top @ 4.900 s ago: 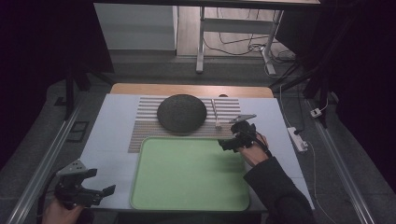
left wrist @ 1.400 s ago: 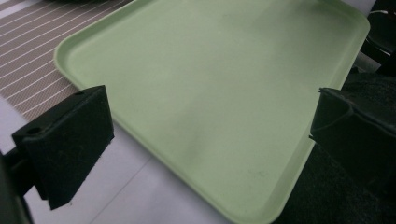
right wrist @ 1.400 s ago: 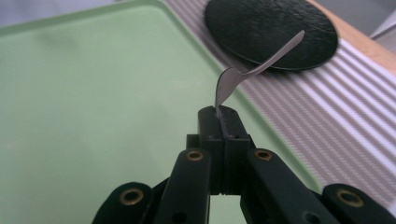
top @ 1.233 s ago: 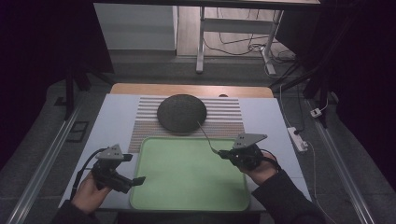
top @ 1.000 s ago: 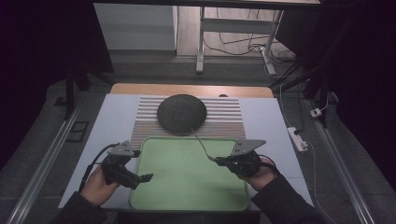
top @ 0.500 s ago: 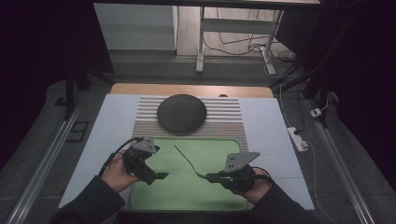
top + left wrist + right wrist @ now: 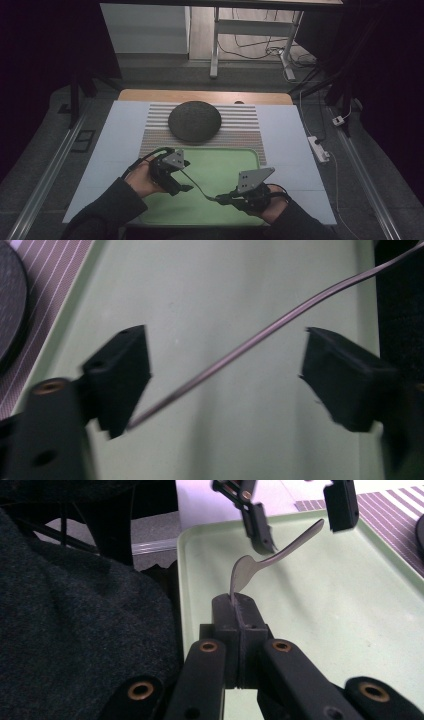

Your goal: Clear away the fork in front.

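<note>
My right gripper [image 7: 220, 198] [image 7: 235, 602] hovers over the front of the green tray [image 7: 225, 165] [image 7: 325, 605], shut on the broad end of a thin metal utensil [image 7: 195, 185] [image 7: 270, 557]. The handle runs up and left into my left gripper [image 7: 184, 188] [image 7: 225, 370]. That gripper, seen as well in the right gripper view [image 7: 300, 517], is open, its jaws on either side of the handle [image 7: 250, 342]. One jaw is close to the handle's tip; the other is well apart from it.
A dark round plate [image 7: 195, 120] [image 7: 10, 305] rests on a striped mat [image 7: 240, 125] behind the tray. The white table cover [image 7: 115, 140] surrounds both. A power strip [image 7: 318, 149] lies off the table's right edge. Dark sleeves enter from the bottom.
The right gripper carried the utensil from the mat's right side down over the tray's front. The left gripper came in from the table's left front and now straddles the handle.
</note>
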{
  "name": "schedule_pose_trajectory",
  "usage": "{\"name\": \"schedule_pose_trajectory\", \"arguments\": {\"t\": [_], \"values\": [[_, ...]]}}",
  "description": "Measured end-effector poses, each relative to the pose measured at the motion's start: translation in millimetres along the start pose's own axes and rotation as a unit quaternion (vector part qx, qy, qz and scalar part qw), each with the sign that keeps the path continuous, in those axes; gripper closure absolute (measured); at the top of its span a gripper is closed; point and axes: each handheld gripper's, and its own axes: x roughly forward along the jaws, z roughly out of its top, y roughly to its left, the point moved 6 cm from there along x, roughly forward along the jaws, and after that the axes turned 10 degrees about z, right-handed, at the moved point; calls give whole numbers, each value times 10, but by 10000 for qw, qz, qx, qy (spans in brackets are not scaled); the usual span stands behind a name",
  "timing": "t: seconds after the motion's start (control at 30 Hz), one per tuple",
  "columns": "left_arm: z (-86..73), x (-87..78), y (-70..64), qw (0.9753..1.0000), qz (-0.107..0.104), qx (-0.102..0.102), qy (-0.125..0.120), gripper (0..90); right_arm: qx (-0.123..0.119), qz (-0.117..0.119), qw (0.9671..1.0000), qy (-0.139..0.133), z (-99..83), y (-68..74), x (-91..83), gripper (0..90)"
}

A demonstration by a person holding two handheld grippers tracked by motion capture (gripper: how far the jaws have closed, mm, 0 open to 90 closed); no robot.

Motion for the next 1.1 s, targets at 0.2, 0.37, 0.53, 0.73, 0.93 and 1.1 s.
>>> {"name": "schedule_pose_trajectory", "arguments": {"t": [0.2,0.37,0.53,0.73,0.93,1.1], "values": [[-4,33,-50,9989,-146,435,46,405,-75,161,9998,67,4,35,15,899],[-11,45,-116,9972,-377,649,40,553,-84,222,9997,114,-5,45,31,899],[-25,57,-152,9949,-511,863,39,641,-83,261,9995,161,-14,46,43,899],[-47,86,-202,9873,-693,1420,181,706,-113,406,9988,241,-30,66,75,899],[-62,110,-241,9784,-633,1959,188,760,-105,498,9983,295,-50,61,93,896],[-117,111,-308,9670,-678,2451,169,821,58,486,9985,231,-76,17,99,823]]}}
